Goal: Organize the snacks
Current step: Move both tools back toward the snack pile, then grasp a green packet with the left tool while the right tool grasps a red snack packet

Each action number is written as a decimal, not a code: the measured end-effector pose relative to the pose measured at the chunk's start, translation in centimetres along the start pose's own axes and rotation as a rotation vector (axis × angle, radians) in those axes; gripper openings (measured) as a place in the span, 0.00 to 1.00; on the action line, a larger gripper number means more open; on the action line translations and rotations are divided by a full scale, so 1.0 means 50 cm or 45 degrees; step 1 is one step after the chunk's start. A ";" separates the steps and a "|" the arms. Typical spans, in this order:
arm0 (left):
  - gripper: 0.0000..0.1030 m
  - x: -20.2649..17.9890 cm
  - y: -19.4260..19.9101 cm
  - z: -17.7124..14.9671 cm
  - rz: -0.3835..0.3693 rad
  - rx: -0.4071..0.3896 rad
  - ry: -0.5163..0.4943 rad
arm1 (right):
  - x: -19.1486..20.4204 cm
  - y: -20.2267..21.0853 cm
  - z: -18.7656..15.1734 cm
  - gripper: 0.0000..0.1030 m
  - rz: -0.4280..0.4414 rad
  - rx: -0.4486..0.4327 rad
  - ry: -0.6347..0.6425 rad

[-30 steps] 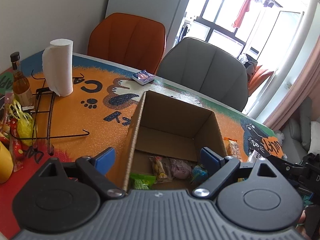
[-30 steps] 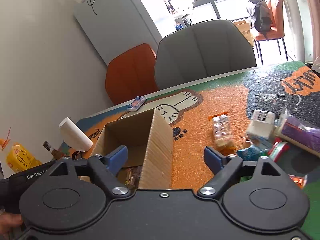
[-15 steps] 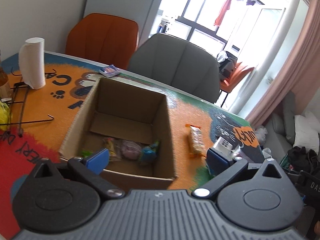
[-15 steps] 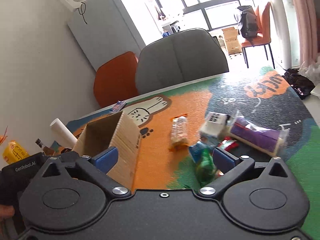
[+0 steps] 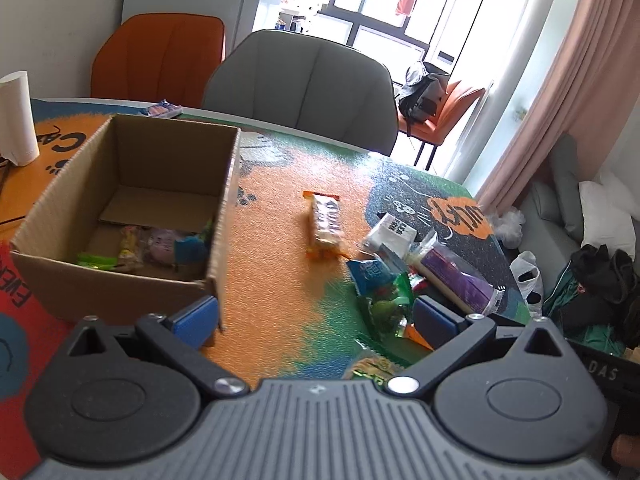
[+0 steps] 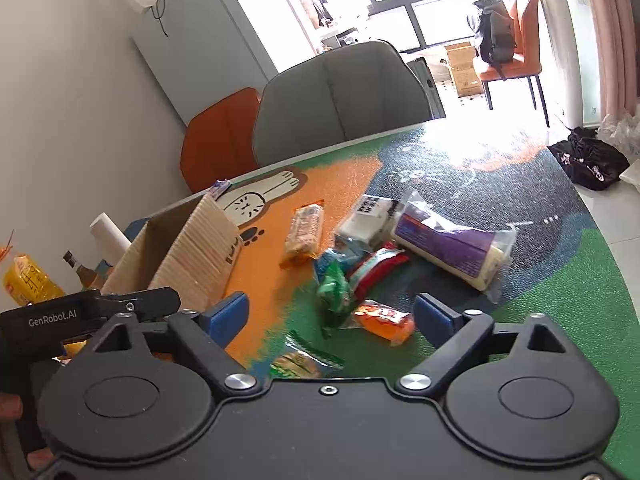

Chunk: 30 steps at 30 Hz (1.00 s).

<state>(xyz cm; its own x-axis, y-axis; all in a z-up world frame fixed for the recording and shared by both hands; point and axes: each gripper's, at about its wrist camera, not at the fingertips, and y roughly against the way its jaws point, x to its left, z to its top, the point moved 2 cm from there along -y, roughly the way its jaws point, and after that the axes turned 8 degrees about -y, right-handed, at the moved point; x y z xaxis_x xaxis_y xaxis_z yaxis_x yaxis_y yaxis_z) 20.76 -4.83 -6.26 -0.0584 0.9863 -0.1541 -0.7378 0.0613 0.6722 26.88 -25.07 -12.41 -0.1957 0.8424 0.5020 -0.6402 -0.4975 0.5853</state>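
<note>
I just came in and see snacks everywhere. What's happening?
A person is tidying snacks into the cardboard box, which already holds a few packets. More lie loose on the colourful table mat. Both tongs are empty: the left tongs are open, the right tongs are closing above a green packet.

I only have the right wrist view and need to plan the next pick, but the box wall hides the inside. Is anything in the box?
Observer: Yes. The left wrist view shows several packets on the floor of the box, bunched near its front wall, among them a green packet.
Operator: Is there room left?
Observer: The back part of the box floor is bare cardboard.
Operator: And the left tongs?
Observer: The left tongs are wide open with nothing gripped, close to the box's near corner.
</note>
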 end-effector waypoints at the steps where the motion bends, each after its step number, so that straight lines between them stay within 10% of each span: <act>1: 0.99 -0.006 -0.006 -0.001 0.002 0.001 0.003 | -0.009 -0.003 0.000 0.77 0.004 0.015 -0.002; 21: 0.70 -0.092 -0.185 0.025 -0.077 0.166 0.007 | -0.082 -0.109 0.025 0.43 0.065 0.175 0.016; 30: 0.61 -0.104 -0.252 0.021 -0.109 0.271 0.023 | -0.074 -0.140 0.008 0.43 0.057 0.271 0.071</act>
<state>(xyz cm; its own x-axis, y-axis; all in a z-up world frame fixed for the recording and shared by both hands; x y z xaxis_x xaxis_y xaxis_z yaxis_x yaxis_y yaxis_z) 31.05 -10.58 -13.16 -0.0149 0.9734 -0.2284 -0.5823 0.1772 0.7934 32.37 -24.78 -18.07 -0.2651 0.8255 0.4982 -0.4597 -0.5624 0.6873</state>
